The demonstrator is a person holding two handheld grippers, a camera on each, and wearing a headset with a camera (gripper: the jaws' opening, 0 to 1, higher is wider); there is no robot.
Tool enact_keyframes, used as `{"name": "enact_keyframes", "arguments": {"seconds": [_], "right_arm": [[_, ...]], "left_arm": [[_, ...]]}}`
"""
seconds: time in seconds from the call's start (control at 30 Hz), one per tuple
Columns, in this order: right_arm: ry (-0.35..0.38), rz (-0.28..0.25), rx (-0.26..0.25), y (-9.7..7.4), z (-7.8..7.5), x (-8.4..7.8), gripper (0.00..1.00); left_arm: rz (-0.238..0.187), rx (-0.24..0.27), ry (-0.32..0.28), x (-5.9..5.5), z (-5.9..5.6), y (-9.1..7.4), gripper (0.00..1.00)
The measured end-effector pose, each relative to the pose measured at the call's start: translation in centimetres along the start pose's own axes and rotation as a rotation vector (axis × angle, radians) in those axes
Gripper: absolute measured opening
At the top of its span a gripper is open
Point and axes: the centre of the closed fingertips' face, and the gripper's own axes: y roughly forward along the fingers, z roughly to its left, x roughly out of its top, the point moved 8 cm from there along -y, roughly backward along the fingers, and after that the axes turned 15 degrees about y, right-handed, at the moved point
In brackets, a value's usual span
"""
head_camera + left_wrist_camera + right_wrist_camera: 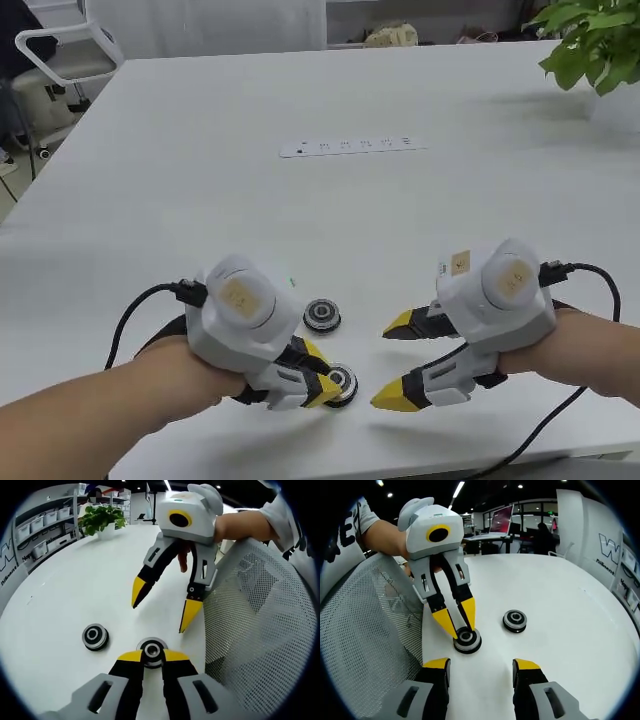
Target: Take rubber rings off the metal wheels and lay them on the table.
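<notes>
Head view: left gripper (322,388) jaws pinch the near wheel (342,382) on the table (200,180); right gripper (394,362) jaws spread apart, holding nothing; second wheel (322,314) lies just beyond.

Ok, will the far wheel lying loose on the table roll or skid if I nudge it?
Lying flat, the far wheel probably won't roll. Its metal hub suggests it's heavy for its size. The smooth white table may let it skid.
</notes>
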Motion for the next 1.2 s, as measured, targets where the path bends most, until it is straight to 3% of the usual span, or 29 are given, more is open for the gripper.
{"name": "enact_keyframes", "arguments": {"seconds": [0.4,0.8,1.2], "right_arm": [[-0.008,0.003,0.006,0.2,0.3,0.4,0.47],[-0.032,0.007,0.024,0.8,1.0,1.5,0.45],[-0.052,0.053,0.058,2.5,1.5,1.8,0.37]], "left_arm": [[0.003,0.036,0.057,0.1,-0.3,0.2,0.09],[0.000,0.049,0.062,0.1,-0.4,0.2,0.08],[-0.005,0.056,0.060,0.0,-0.5,0.2,0.08]]}}
